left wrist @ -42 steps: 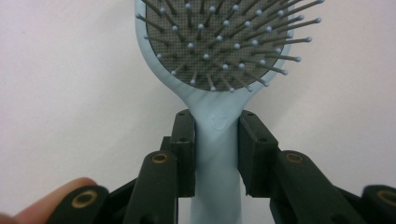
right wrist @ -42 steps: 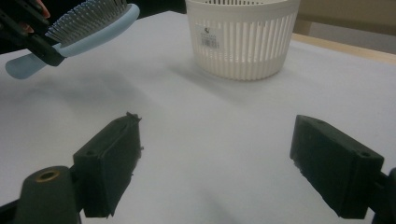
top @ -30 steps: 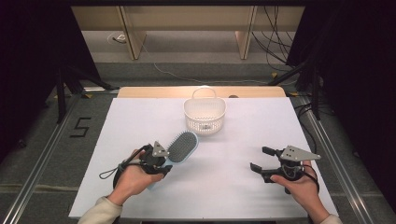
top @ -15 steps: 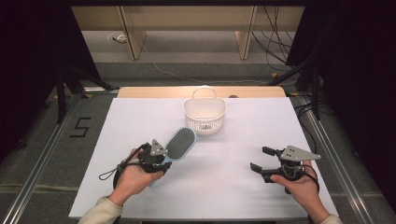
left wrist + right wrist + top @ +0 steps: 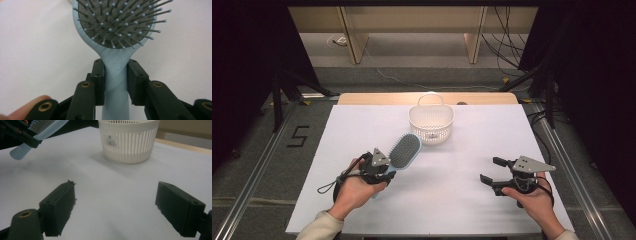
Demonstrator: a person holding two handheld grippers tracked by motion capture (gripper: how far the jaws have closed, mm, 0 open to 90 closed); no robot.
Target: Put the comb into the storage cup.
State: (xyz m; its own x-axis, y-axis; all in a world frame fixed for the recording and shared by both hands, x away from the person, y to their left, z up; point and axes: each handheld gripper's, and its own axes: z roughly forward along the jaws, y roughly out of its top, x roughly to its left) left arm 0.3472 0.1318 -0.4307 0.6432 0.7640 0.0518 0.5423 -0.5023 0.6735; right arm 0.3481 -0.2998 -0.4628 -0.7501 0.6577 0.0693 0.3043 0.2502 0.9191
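- The left tool [image 5: 116, 75] is clamped on the thin neck of the blue hairbrush [image 5: 117, 32].
- The right tool [image 5: 498, 174] has its jaws wide apart and holds nothing.
- The hairbrush is above the white desk [image 5: 452, 200], near the white basket [image 5: 431, 125].
- The brush looks light and hard; its smooth handle may slip.

This looks like a lab recording bay, not a home. A white-covered table [image 5: 462, 210] stands on grey floor between metal rails [image 5: 257, 175], with a taped number five [image 5: 298, 136] on the floor at nine o'clock. Black curtains [image 5: 242, 75] close both sides, and loose cables [image 5: 507, 40] trail at one o'clock beside bare wooden framing [image 5: 354, 40] at twelve.
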